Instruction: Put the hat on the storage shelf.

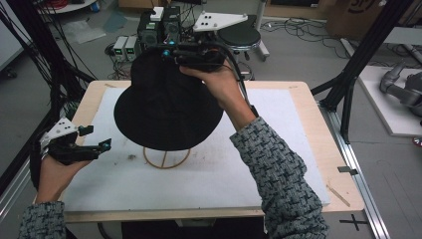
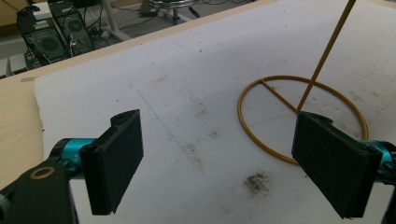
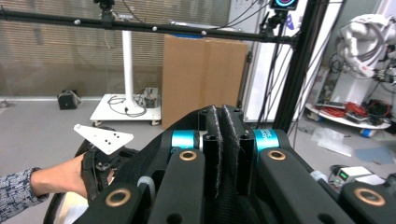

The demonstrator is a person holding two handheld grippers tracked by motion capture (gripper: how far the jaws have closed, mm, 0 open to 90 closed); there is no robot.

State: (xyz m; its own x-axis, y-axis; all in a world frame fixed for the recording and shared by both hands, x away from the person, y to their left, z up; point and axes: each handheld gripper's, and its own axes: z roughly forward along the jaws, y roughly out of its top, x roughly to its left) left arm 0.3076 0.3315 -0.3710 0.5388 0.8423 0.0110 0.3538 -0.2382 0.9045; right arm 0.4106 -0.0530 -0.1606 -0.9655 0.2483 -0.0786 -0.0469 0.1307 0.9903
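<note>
A black bucket hat [image 1: 166, 107] hangs over a gold wire stand, whose ring base [image 1: 166, 158] shows below the brim. The hat hides the stand's top, so whether it rests on it I cannot tell. My right gripper [image 1: 166, 54] is shut on the hat's crown from the far side. In the right gripper view its jaws [image 3: 219, 114] pinch black hat fabric [image 3: 223, 196]. My left gripper [image 1: 98, 137] stands open at the table's left, apart from the hat. Its view shows wide jaws [image 2: 219, 126], empty, with the ring base [image 2: 252, 135] and slanted rod [image 2: 327, 51] ahead.
A white mat [image 1: 278, 164] covers the wooden table [image 1: 333, 164]. A black frame post [image 1: 358, 64] rises at the right edge. Beyond the table stand a stool [image 1: 240, 36] and electronics boxes [image 1: 127, 47] with cables on the floor.
</note>
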